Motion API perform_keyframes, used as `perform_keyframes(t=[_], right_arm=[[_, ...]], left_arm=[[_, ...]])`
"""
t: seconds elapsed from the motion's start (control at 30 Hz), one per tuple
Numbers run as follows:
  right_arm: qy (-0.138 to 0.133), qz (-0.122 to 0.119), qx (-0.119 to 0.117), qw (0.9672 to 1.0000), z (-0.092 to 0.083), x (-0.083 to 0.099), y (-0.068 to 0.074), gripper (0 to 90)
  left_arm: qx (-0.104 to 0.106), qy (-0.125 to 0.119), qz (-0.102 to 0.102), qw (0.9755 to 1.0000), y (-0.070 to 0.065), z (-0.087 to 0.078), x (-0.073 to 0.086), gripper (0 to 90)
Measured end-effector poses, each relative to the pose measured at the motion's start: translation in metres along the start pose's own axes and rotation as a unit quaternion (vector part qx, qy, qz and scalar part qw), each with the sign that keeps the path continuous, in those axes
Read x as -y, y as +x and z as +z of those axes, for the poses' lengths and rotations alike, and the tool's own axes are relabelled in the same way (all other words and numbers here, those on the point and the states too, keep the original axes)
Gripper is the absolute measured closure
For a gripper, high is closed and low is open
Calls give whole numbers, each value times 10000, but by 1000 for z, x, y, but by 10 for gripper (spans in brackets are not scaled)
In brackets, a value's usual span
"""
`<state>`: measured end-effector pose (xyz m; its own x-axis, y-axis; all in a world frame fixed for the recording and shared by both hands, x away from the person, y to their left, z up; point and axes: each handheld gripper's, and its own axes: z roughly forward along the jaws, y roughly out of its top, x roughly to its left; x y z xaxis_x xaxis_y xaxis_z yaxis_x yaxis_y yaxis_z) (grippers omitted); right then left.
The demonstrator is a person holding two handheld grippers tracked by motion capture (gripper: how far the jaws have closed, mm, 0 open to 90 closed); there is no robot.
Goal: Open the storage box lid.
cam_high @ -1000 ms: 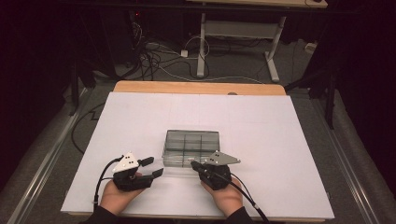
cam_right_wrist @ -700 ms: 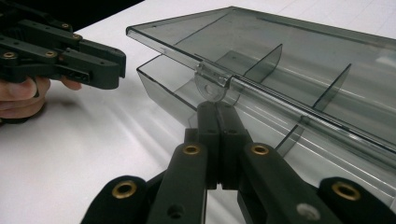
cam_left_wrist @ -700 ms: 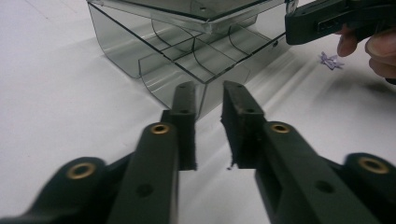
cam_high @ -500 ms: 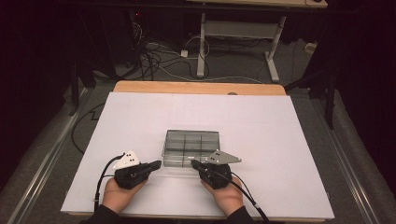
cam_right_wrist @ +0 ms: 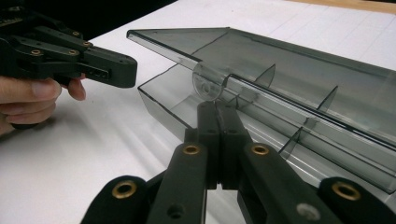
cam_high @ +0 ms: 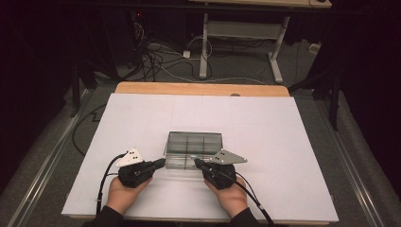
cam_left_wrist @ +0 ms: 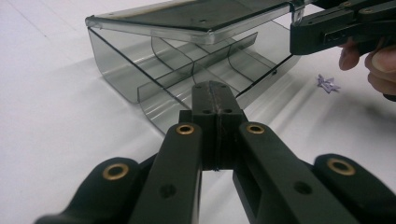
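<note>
With the right tool (cam_right_wrist: pixel 215 107), pinched the small round tab (cam_right_wrist: pixel 205 86) on the near edge of the lid (cam_right_wrist: pixel 303 60), jaws pressed fully together on it, and held that edge lifted off the base. Held the left tool (cam_left_wrist: pixel 215 91) shut as well, with nothing between its jaws, its tip low in front of the front wall of the box (cam_high: pixel 194 142); could not tell whether touching or just short.

Found the box at the centre of the high view, on the white desk (cam_high: pixel 142 118), directly above both tools in the frame, with its long axis running left to right. Placed the tab at the middle of the lower long side, so nearer the right hand (cam_high: pixel 231 198); placed the box's lower-left corner nearer the left. Judged the hinge to lie along the upper long side, so expected the lid to swing up and away toward the top of the frame, with the left tool well placed to brace the base.

Saw a shallow case of smoky grey see-through plastic, split by thin dividers (cam_left_wrist: pixel 196 60) into several compartments, with nothing visible in them. Noted a tiny purple scrap (cam_left_wrist: pixel 327 84) on the desk at the right of the left gripper view
</note>
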<state>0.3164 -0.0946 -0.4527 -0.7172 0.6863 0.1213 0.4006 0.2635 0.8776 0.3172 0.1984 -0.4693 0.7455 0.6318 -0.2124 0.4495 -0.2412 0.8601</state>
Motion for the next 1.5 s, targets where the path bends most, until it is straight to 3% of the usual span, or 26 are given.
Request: perform_keyframes(t=[0.13, 0.27, 0.73, 0.93, 1.13, 1.23, 1.5], right_arm=[[7, -1, -9, 10000, 0, 0, -1, 900], [-4, 7, 2, 10000, -1, 0, -1, 900], [92, -29, 48, 9999, -4, 6, -1, 900], [278, -165, 241, 9992, -20, 18, -8, 900], [510, 22, 460, 9976, -36, 37, -27, 900], [549, 144, 526, 9970, -37, 40, -33, 900], [673, 90, 650, 9956, -32, 41, -32, 900]], left_arm=[[-35, 70, 72, 9999, -4, 7, -6, 885], [-13, 25, -10, 10000, -2, 13, -8, 885], [13, -31, -12, 10000, 0, 12, -9, 884], [20, -58, 12, 10000, 0, 10, -9, 885], [27, -71, 29, 10000, 2, 10, -9, 884], [29, -81, 22, 10000, 2, 10, -9, 884], [45, -76, 50, 9999, 1, 11, -10, 884]])
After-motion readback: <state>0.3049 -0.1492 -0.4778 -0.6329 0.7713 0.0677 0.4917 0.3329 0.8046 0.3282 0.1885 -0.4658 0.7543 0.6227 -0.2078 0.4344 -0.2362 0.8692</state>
